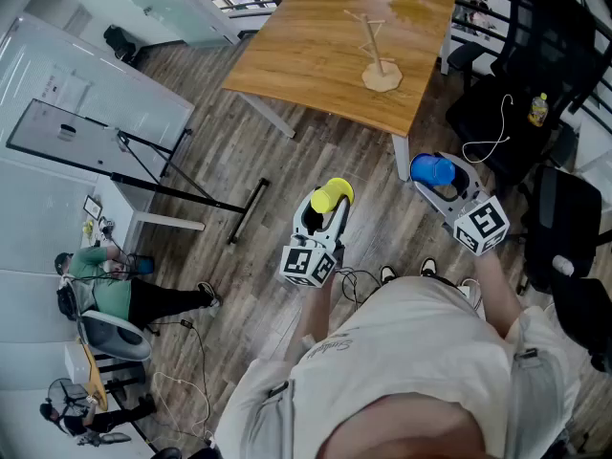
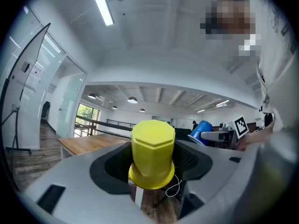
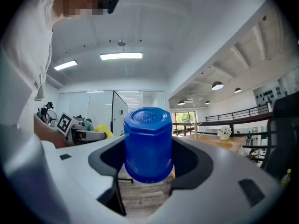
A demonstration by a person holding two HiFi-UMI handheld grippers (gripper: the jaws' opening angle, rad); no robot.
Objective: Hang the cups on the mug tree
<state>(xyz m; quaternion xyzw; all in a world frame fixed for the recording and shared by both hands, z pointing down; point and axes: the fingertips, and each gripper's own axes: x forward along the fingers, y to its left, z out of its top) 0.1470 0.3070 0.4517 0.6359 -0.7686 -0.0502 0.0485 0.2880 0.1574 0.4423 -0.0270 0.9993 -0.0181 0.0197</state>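
Head view: yellow cup, blue cup, both plain.

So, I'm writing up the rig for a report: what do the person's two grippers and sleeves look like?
The left gripper and right gripper are light grey shells with black-lined curved jaws; each carries a white marker cube printed with black squares. The person wears a pale short-sleeved T-shirt.
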